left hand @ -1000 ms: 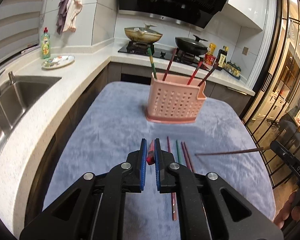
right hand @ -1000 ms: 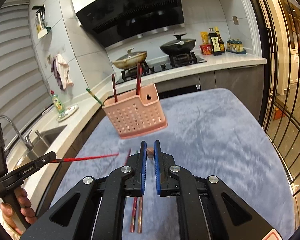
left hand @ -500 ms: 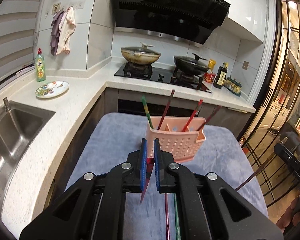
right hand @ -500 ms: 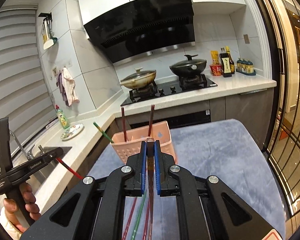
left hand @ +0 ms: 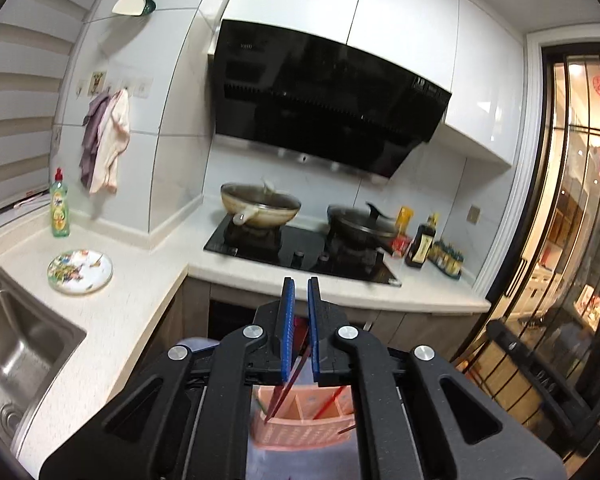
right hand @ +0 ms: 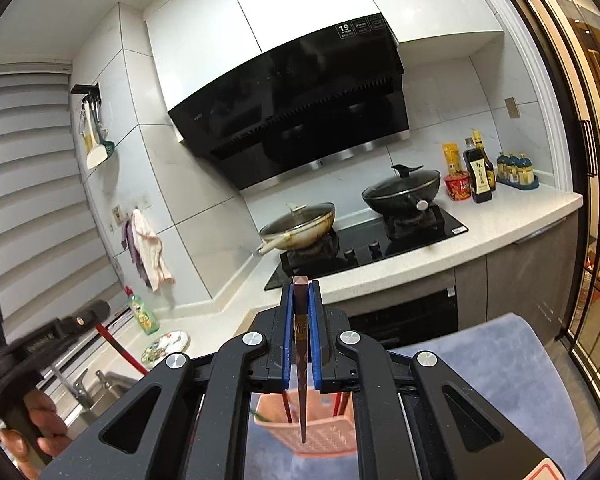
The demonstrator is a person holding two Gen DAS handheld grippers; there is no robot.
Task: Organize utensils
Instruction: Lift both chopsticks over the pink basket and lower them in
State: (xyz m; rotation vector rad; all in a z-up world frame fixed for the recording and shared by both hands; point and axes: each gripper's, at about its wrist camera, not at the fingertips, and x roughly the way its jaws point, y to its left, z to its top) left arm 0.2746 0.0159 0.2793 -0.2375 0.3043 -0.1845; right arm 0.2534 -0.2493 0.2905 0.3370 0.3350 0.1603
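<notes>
My left gripper (left hand: pixel 300 283) is shut on a red chopstick (left hand: pixel 288 384), which slants tip-down over the pink perforated basket (left hand: pixel 300 430). My right gripper (right hand: pixel 301 285) is shut on a dark brown chopstick (right hand: pixel 301 360). It hangs nearly upright with its tip over the basket (right hand: pixel 324 436). The basket holds several chopsticks and is mostly hidden behind the gripper bodies. In the right wrist view the left gripper (right hand: pixel 98 312) shows at the left edge with its red chopstick (right hand: pixel 120 350), held by a person's hand (right hand: pixel 40 432).
The blue-grey mat (right hand: pixel 500 380) covers the table under the basket. Behind are the counter with the hob (left hand: pixel 300 252), two pans, sauce bottles (right hand: pixel 478 172), a patterned plate (left hand: pixel 80 272), a soap bottle (left hand: pixel 59 208) and the sink (left hand: pixel 16 352). Glass doors (left hand: pixel 580 240) stand right.
Both grippers rose from the mat, each lifting its chopstick, and moved towards the basket. The chopsticks swung from lying nearly level to hanging tip-down above it.
</notes>
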